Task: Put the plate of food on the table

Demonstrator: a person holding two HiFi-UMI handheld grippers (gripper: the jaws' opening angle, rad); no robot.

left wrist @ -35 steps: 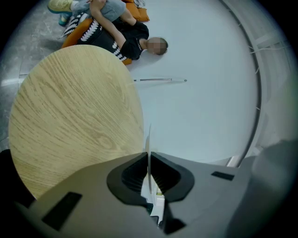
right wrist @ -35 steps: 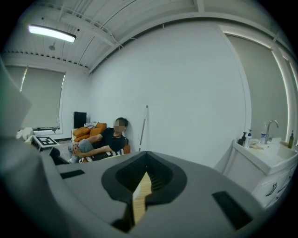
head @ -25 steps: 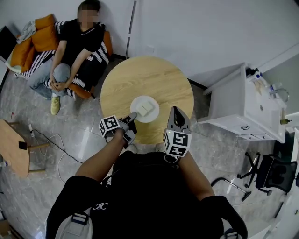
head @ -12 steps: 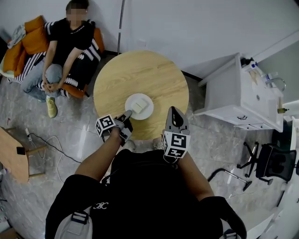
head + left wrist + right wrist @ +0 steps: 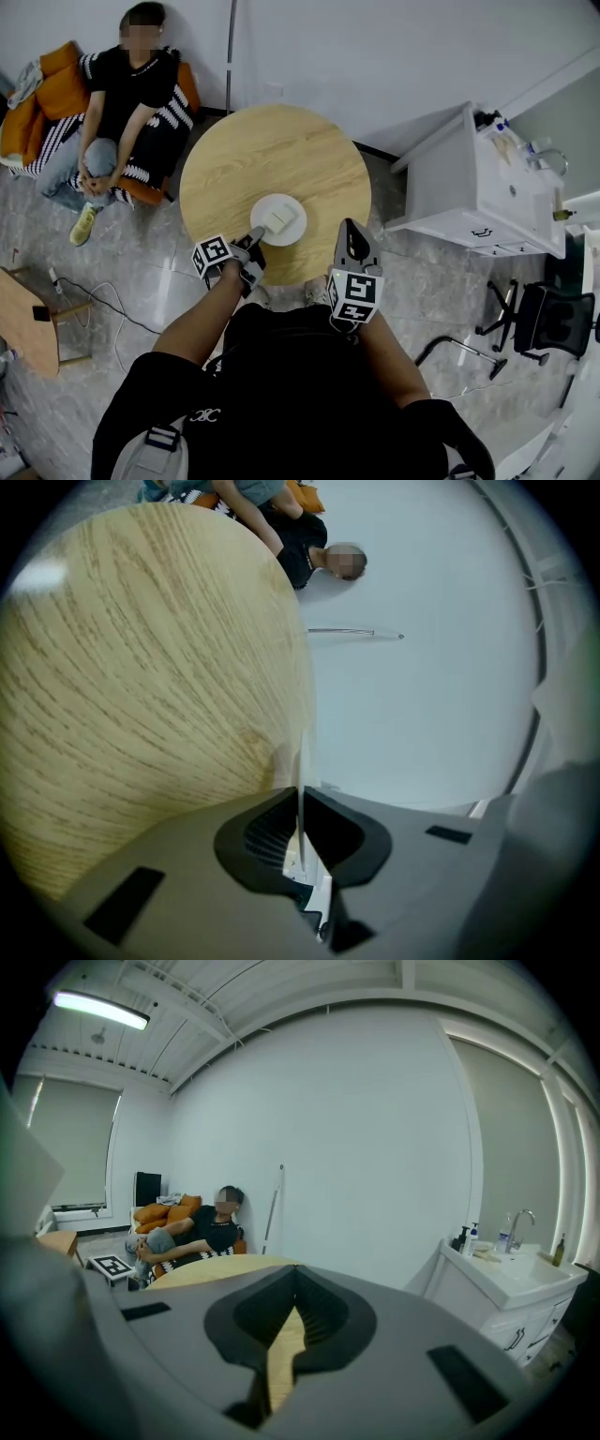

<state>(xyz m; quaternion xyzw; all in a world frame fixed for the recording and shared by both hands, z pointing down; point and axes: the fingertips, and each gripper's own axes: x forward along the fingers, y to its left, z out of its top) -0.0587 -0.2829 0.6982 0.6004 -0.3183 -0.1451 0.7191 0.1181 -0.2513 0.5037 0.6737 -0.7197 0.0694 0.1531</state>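
Note:
A white plate (image 5: 295, 232) with a pale block of food (image 5: 278, 218) is over the near part of the round wooden table (image 5: 272, 150). My left gripper (image 5: 255, 234) is shut on the plate's near rim. In the left gripper view the plate (image 5: 302, 761) runs edge-on between the jaws of the left gripper (image 5: 300, 817), close beside the table top (image 5: 141, 667); whether they touch I cannot tell. My right gripper (image 5: 349, 226) hangs at the table's near right edge, shut and holding nothing. The right gripper (image 5: 293, 1312) points level across the table (image 5: 202, 1267).
A person (image 5: 122, 84) sits on an orange sofa beyond the table at far left. A white sink cabinet (image 5: 478, 187) stands to the right, with an office chair (image 5: 544, 319) beside it. A small wooden side table (image 5: 23, 319) and a floor cable (image 5: 112, 305) lie to the left.
The head view has drifted, so the table and room sit slightly further left. The plate stays in my left gripper over the same near part of the table. The right gripper keeps its place.

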